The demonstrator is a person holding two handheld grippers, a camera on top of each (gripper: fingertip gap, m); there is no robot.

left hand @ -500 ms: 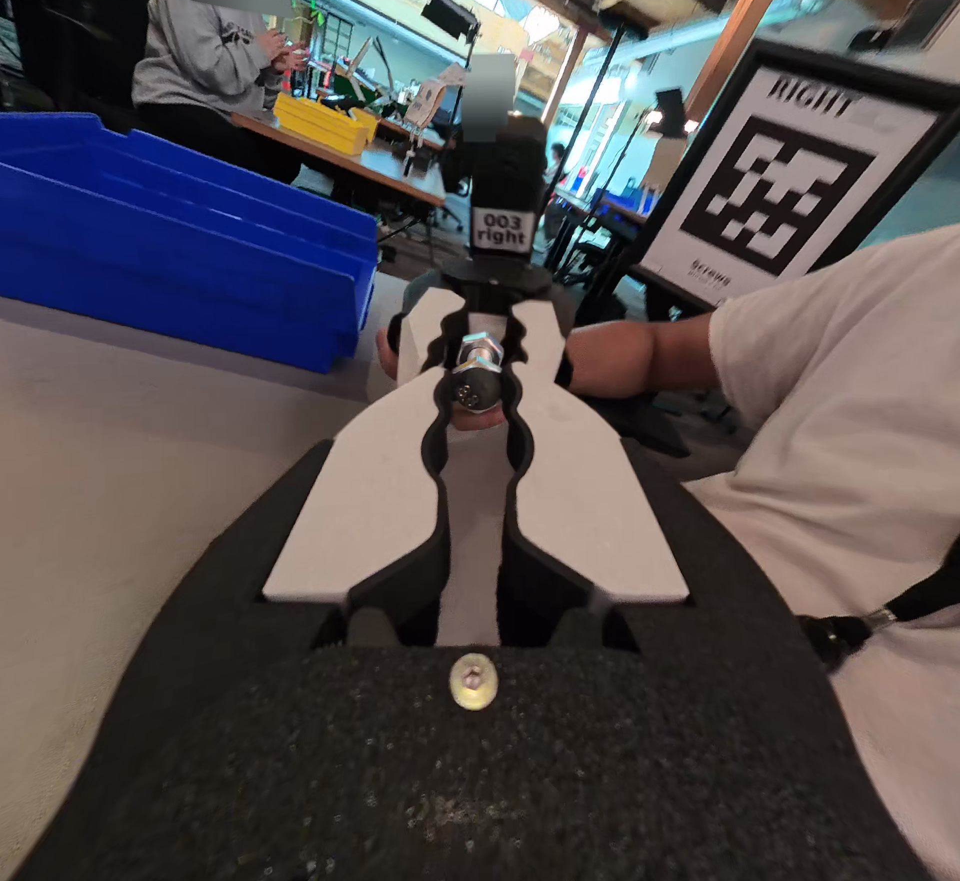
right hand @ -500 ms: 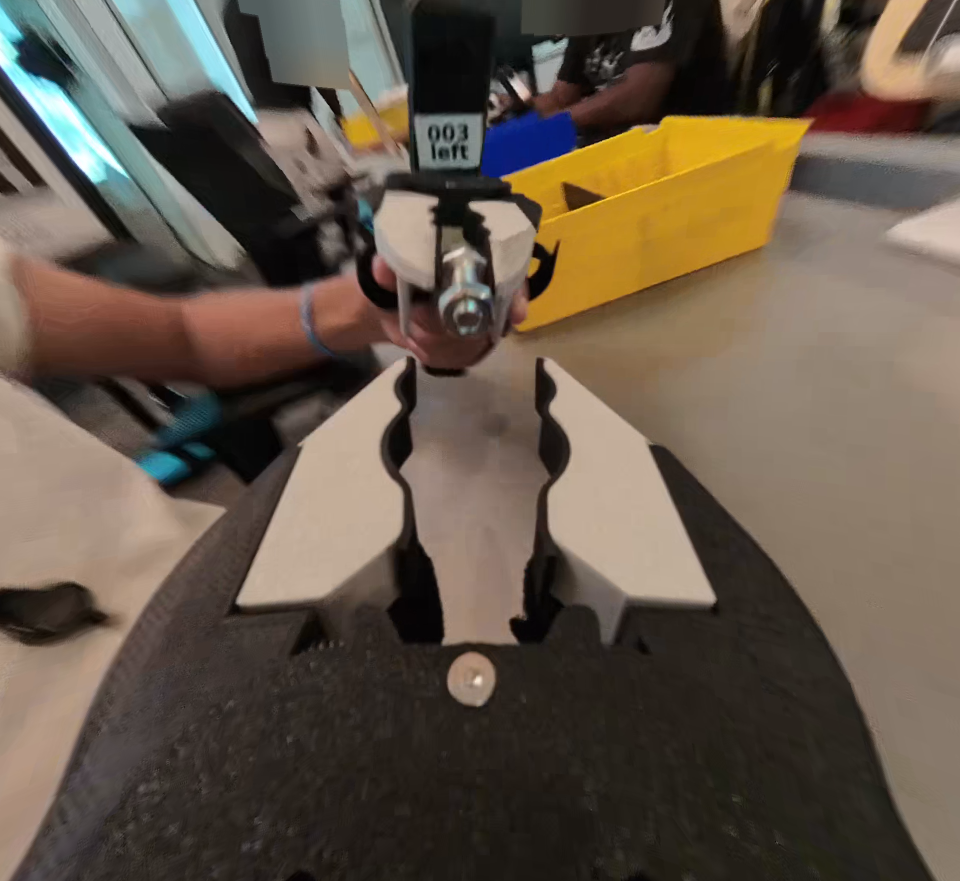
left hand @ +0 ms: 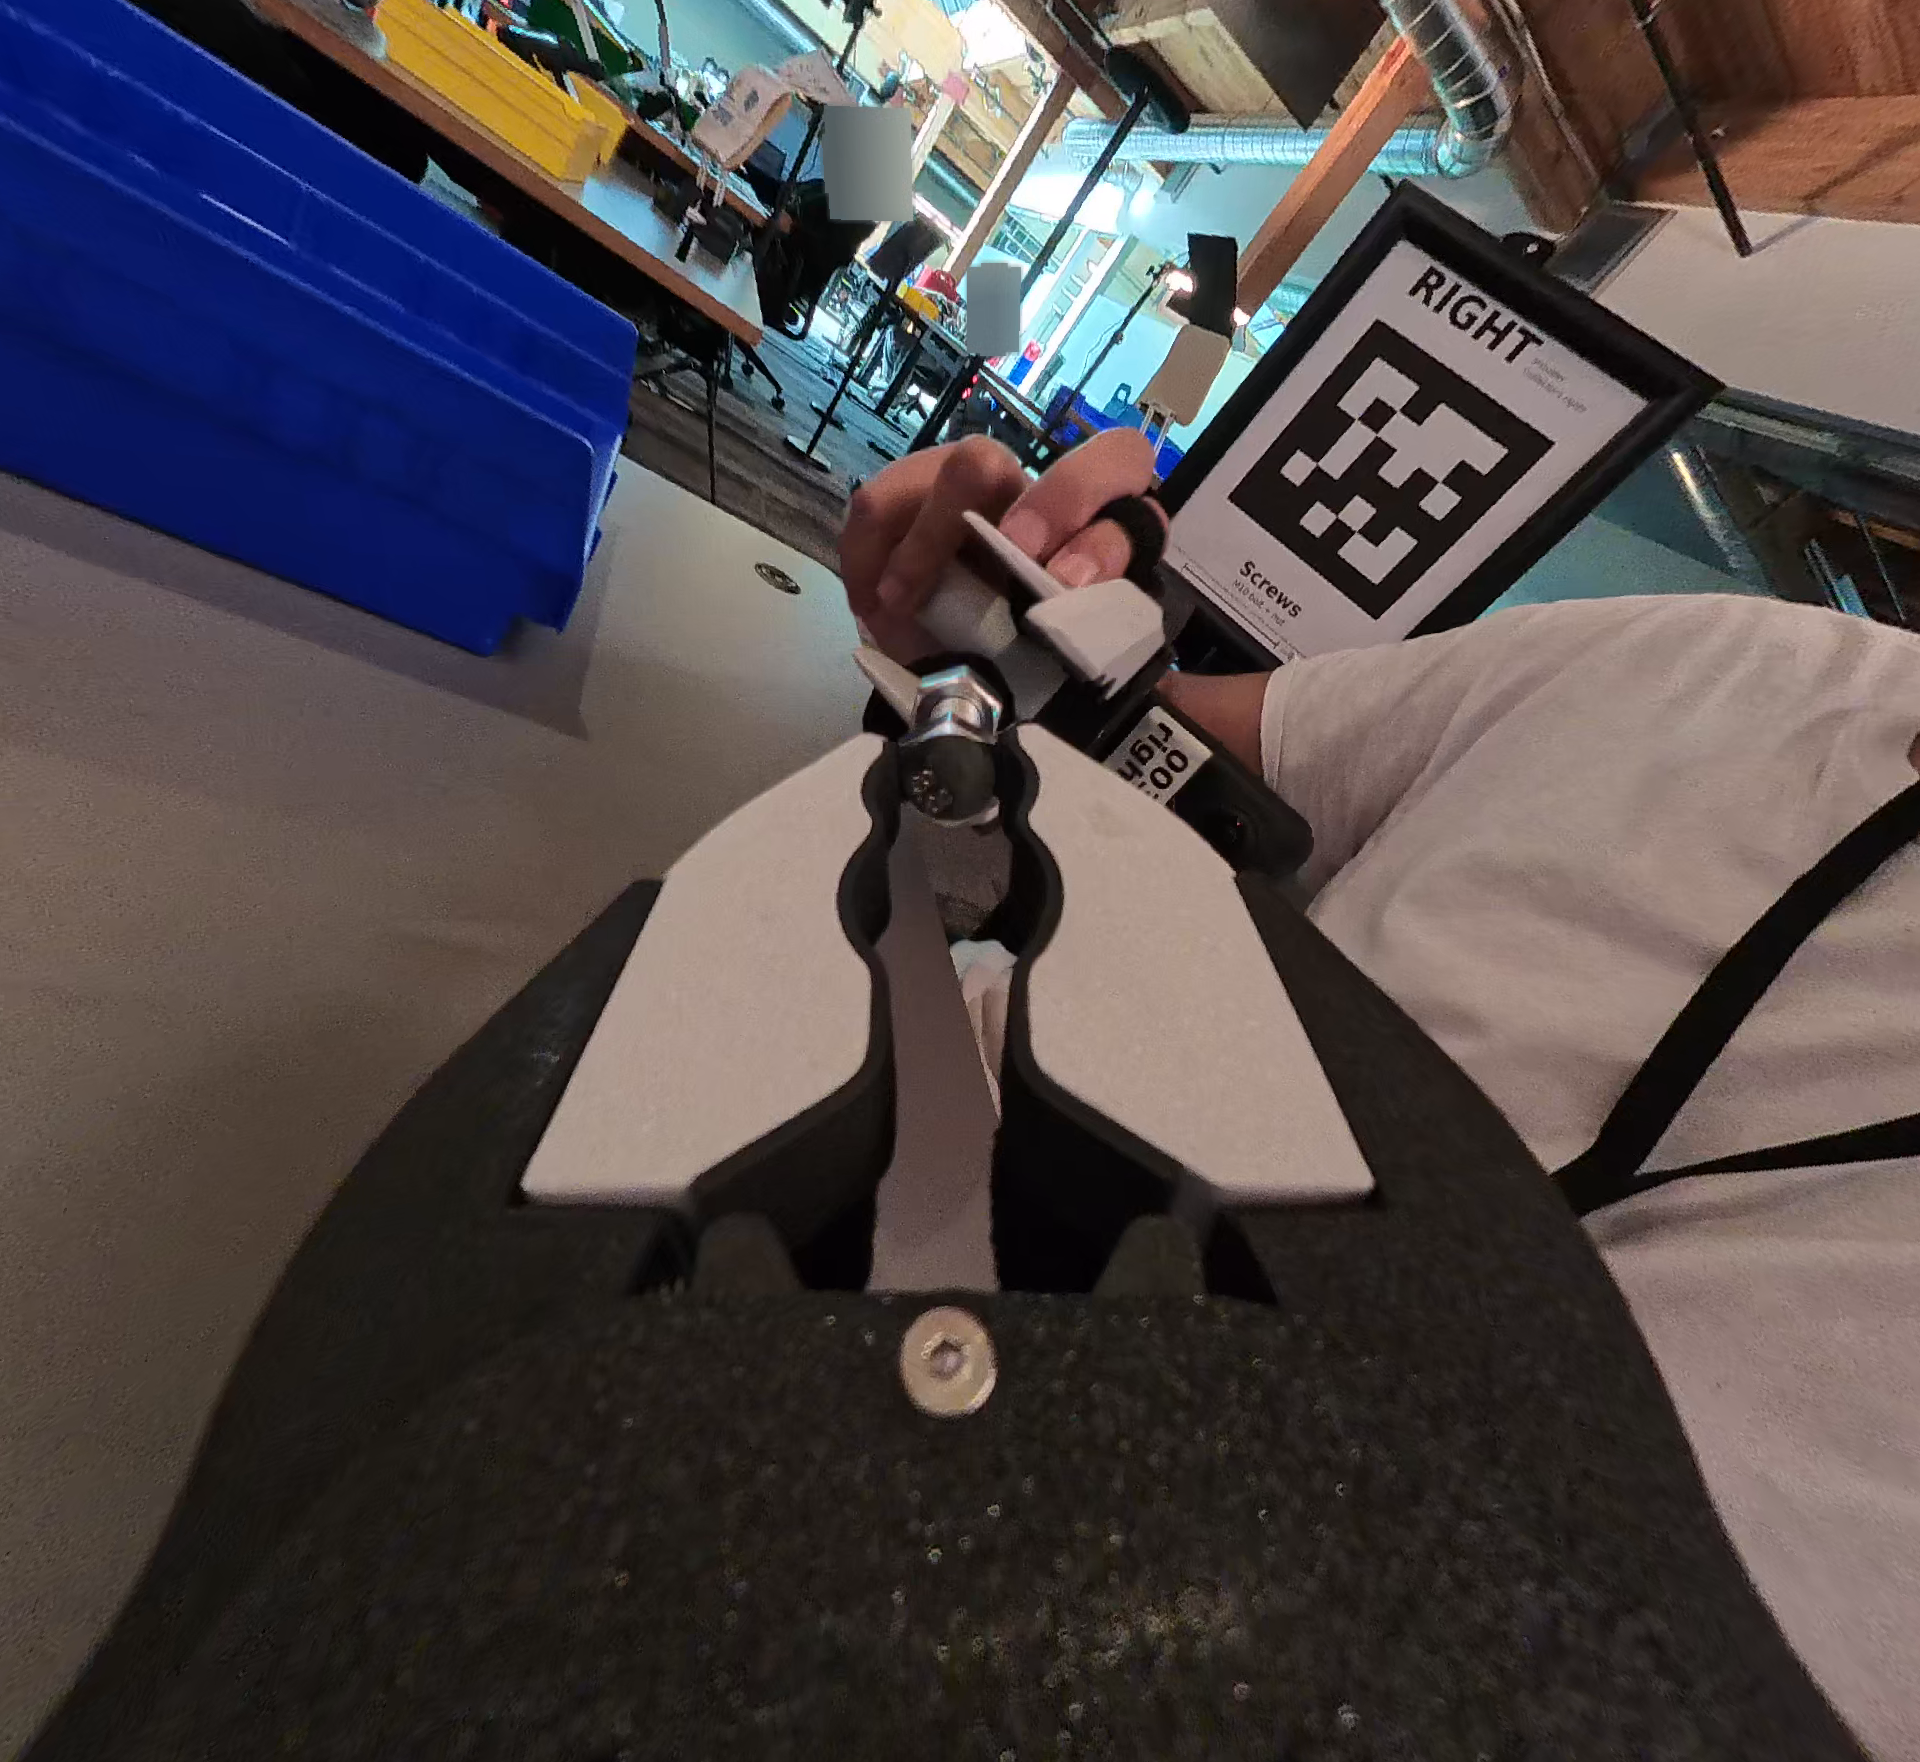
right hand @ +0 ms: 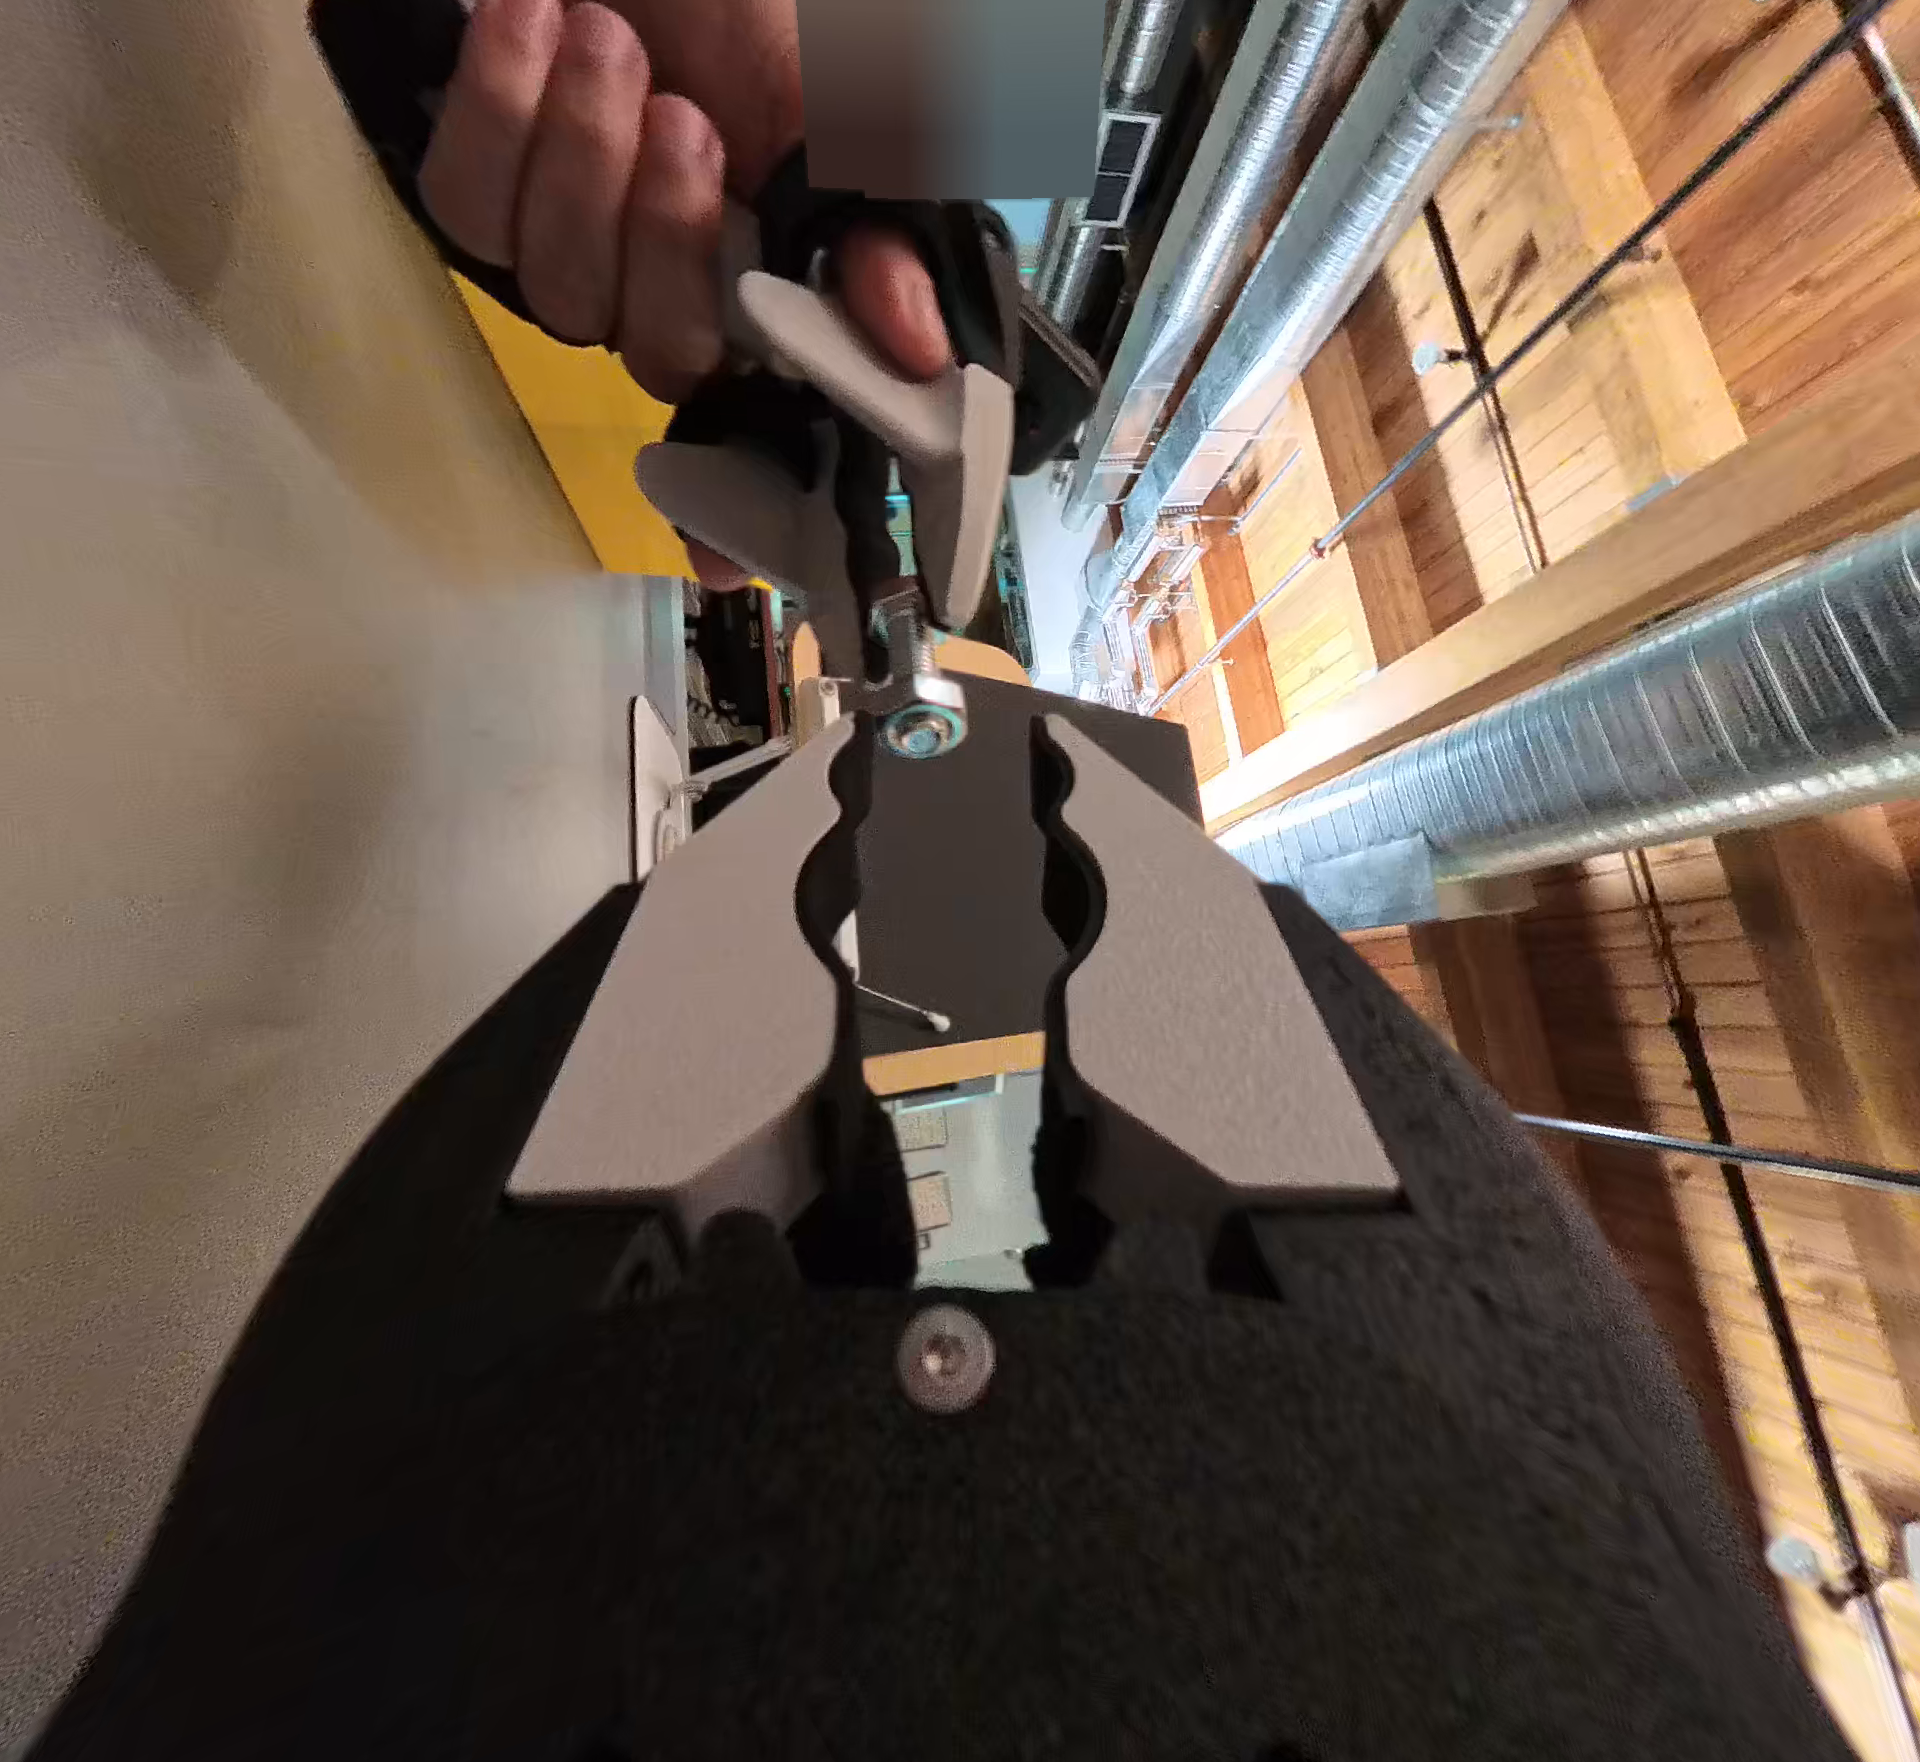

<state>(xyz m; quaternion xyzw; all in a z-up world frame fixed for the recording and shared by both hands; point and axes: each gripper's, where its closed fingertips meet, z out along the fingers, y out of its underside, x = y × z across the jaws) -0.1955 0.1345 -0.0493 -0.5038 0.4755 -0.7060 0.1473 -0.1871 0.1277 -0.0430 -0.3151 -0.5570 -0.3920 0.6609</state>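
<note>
1. Since half a second ago my right tongs [right hand: 940,736] have rolled about a quarter turn. In their own view the pale grey table [right hand: 208,777] now runs down the left edge of the frame and the ceiling ducts down the right. They have also closed in: the bolt, which stood well ahead of their tips, now sits at them.
2. My left tongs [left hand: 951,756] are clamped on the dark round head of the silver steel bolt [left hand: 940,782], at centre frame in the left wrist view. Both black pads press its sides.
3. The bolt's long axis runs straight out from the left tongs towards the right ones. The bright hexagonal steel nut [left hand: 951,704] sits on the thread just past the left tips.
4. In the right wrist view the nut [right hand: 920,725] faces me end-on, just above centre. It lies between my right tips, hard by the left-of-frame finger [right hand: 821,756]. A clear gap separates it from the right-of-frame finger [right hand: 1060,756].
5. So my right tongs stand apart, gripping nothing.
6. The right tongs are the nearer free ones to the nut. They meet the bolt head-on, nearly in line with its axis.
7. The big blue plastic bin [left hand: 260,382] lies at the left wrist view's upper left, well clear.
</note>
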